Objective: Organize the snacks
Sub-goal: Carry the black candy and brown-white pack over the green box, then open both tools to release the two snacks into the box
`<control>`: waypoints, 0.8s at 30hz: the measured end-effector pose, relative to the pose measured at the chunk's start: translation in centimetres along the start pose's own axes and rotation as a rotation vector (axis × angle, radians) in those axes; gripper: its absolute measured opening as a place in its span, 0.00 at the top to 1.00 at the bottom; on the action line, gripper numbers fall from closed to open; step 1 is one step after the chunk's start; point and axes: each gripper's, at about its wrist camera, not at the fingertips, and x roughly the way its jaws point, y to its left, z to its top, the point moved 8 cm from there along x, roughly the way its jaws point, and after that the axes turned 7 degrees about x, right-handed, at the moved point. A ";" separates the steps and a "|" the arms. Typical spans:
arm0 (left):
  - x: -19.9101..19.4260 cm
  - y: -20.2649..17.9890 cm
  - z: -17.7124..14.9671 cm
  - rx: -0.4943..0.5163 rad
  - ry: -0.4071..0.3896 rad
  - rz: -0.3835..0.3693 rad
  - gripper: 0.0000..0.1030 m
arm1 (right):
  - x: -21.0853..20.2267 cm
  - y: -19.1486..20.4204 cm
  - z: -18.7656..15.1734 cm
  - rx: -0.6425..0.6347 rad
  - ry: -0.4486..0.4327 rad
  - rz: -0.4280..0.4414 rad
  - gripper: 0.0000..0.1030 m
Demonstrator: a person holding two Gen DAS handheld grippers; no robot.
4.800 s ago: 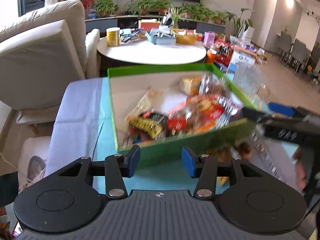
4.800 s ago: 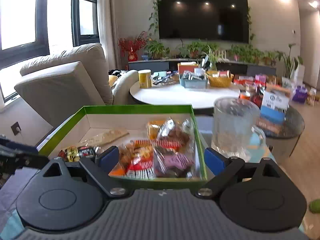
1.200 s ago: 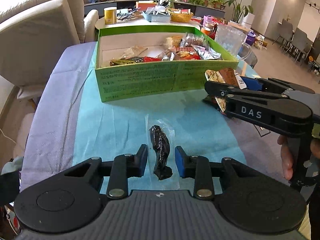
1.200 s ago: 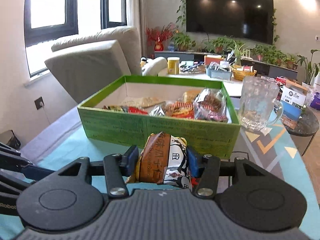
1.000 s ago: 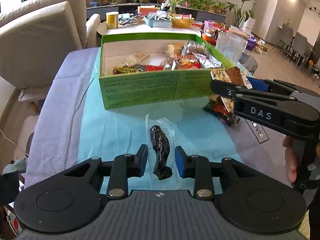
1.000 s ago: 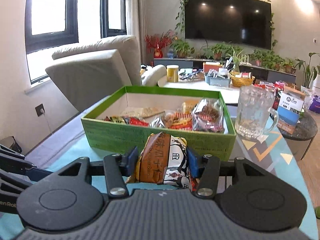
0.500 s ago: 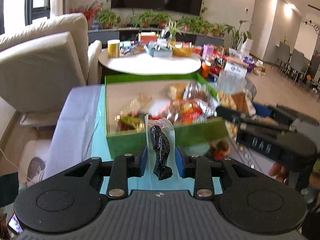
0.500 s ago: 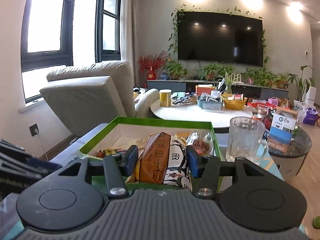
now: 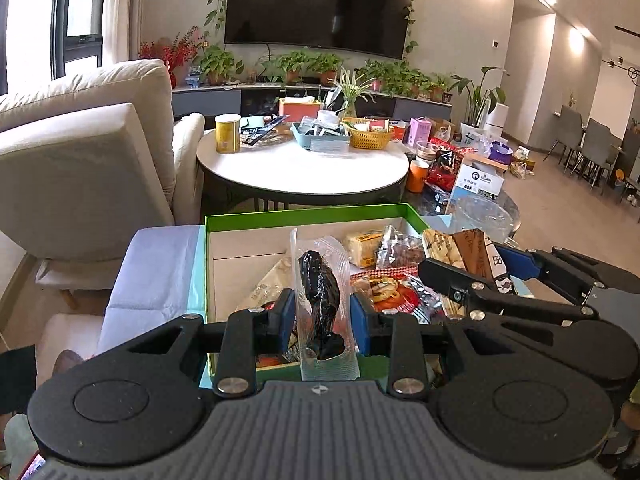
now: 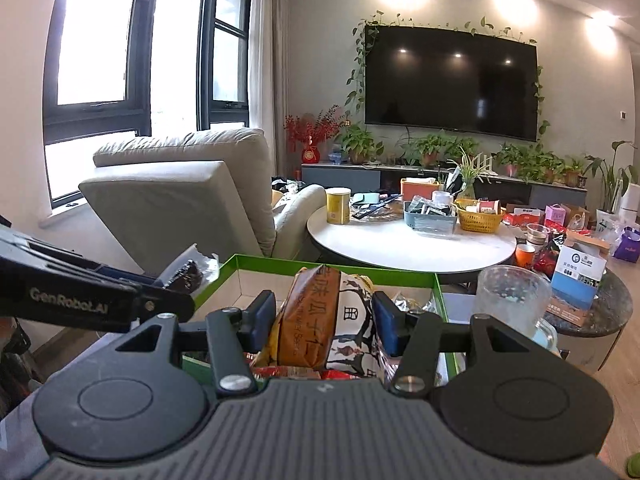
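Observation:
My left gripper (image 9: 323, 318) is shut on a clear vacuum pack with a dark snack (image 9: 320, 292), held upright over the near wall of the green box (image 9: 304, 213). Several snack packets lie inside the box. My right gripper (image 10: 322, 322) is shut on a brown and white snack packet (image 10: 316, 312), also over the box (image 10: 332, 270). In the left wrist view the right gripper (image 9: 466, 262) and its packet (image 9: 440, 246) hang at the box's right side. The right wrist view has the left gripper (image 10: 172, 290) with the dark pack (image 10: 188, 270) at the box's left.
A glass mug (image 10: 512, 300) stands right of the box. Behind it a round white table (image 9: 304, 168) carries a yellow can, baskets and boxes. A beige armchair (image 9: 80, 168) is at the left. A blue cloth (image 9: 156, 272) covers the table under the box.
Both grippers have risen and moved forward with their packs, from in front of the green box to over it. The grips have not changed.

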 end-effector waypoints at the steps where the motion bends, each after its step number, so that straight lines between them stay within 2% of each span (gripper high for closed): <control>1: 0.4 0.1 0.1 -0.002 0.003 0.000 0.73 | 0.3 -0.1 0.0 0.008 0.006 0.002 0.45; 6: 2.2 0.8 0.9 -0.002 0.003 0.005 0.73 | 2.0 -0.7 0.2 0.059 0.039 0.012 0.45; 24: 7.3 2.8 1.1 -0.046 0.082 0.039 0.71 | 7.2 -1.3 0.2 0.119 0.138 0.007 0.45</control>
